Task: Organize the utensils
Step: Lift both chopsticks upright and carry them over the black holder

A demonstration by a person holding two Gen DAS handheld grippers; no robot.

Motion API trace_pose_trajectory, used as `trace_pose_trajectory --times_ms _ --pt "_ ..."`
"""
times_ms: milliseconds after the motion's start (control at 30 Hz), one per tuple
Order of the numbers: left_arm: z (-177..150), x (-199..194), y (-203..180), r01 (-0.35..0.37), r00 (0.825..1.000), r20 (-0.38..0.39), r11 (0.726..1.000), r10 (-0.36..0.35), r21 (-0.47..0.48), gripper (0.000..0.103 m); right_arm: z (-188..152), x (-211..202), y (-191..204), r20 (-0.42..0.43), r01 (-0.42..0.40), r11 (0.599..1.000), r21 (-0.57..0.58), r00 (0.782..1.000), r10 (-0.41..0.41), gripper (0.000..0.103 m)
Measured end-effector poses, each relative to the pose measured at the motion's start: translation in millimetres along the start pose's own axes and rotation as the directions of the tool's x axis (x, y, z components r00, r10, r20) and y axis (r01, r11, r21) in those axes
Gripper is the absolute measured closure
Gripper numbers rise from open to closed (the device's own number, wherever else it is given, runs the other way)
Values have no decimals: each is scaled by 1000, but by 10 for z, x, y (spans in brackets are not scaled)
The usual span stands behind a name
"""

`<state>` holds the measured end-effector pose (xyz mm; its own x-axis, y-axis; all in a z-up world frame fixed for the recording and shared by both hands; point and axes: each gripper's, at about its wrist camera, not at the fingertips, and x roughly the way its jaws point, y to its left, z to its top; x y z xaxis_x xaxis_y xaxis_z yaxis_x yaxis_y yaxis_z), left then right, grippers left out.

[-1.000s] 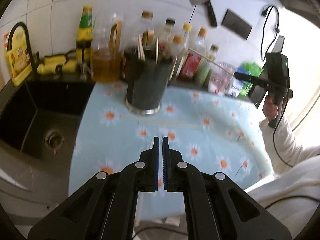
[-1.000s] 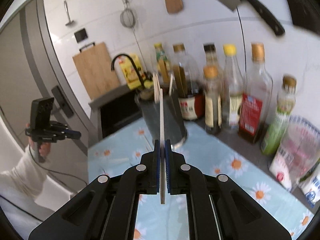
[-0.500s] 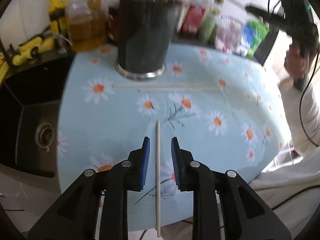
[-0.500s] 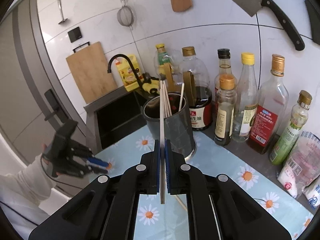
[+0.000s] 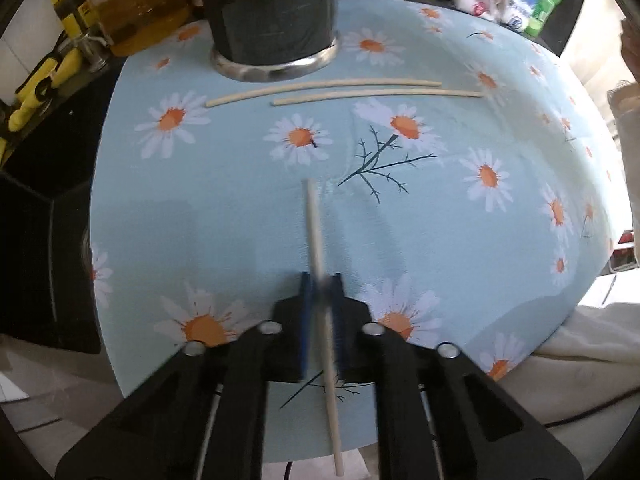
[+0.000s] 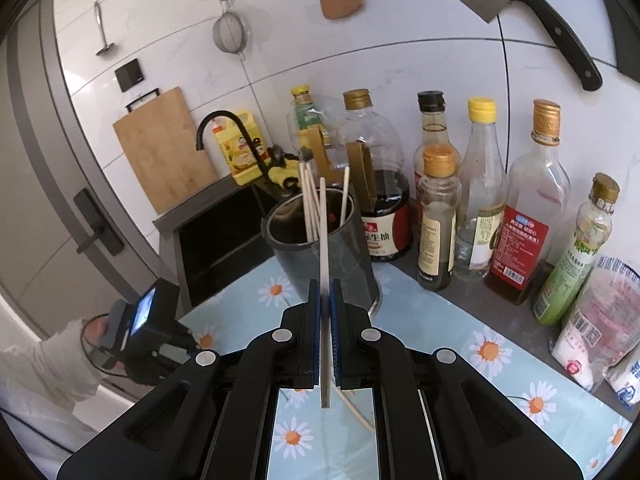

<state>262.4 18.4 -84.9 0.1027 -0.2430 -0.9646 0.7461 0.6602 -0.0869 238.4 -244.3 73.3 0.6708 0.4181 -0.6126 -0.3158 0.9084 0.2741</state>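
In the left wrist view my left gripper (image 5: 321, 280) is low over the daisy cloth (image 5: 440, 220), its jaws a narrow gap apart around a pale chopstick (image 5: 316, 232) lying on the cloth. Two more chopsticks (image 5: 324, 88) lie side by side before the dark utensil holder (image 5: 276, 12). In the right wrist view my right gripper (image 6: 325, 288) is shut on a chopstick (image 6: 323, 240) held upright, just short of the dark holder (image 6: 320, 252), which holds several chopsticks. The left gripper also shows in the right wrist view (image 6: 160, 332) at the lower left.
Sauce and oil bottles (image 6: 476, 200) line the wall behind the holder. A black sink (image 6: 228, 232) with faucet is to the left. Salt bags (image 6: 600, 320) stand at the right. A cleaver (image 6: 520, 12), strainer and spatula hang on the wall.
My left gripper dropped toward the cloth, opened, and now straddles the lone chopstick with its jaws narrowing. My right gripper kept its chopstick and moved closer to the holder.
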Motion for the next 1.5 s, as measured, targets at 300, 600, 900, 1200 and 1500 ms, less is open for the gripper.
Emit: trace_pose_trajectory --times_ms 300,600,900,1200,1500 --pt "-120 -82 203 62 997 67 975 -49 -214 98 31 -47 -37 -70 -8 1000 -11 998 7 98" --pt "-72 -883 363 89 941 338 934 35 -345 98 333 -18 24 -197 -11 999 -53 980 0 98" --pt "517 -1761 386 124 816 576 959 48 -255 98 582 254 27 -342 -13 999 -39 940 -1 98" --pt "1101 -2256 546 155 642 767 982 -19 -106 98 865 675 -285 -498 56 996 67 867 -15 98" --pt "1421 -2059 803 298 425 892 954 -154 23 98 1217 996 -305 -616 72 992 108 788 10 98"
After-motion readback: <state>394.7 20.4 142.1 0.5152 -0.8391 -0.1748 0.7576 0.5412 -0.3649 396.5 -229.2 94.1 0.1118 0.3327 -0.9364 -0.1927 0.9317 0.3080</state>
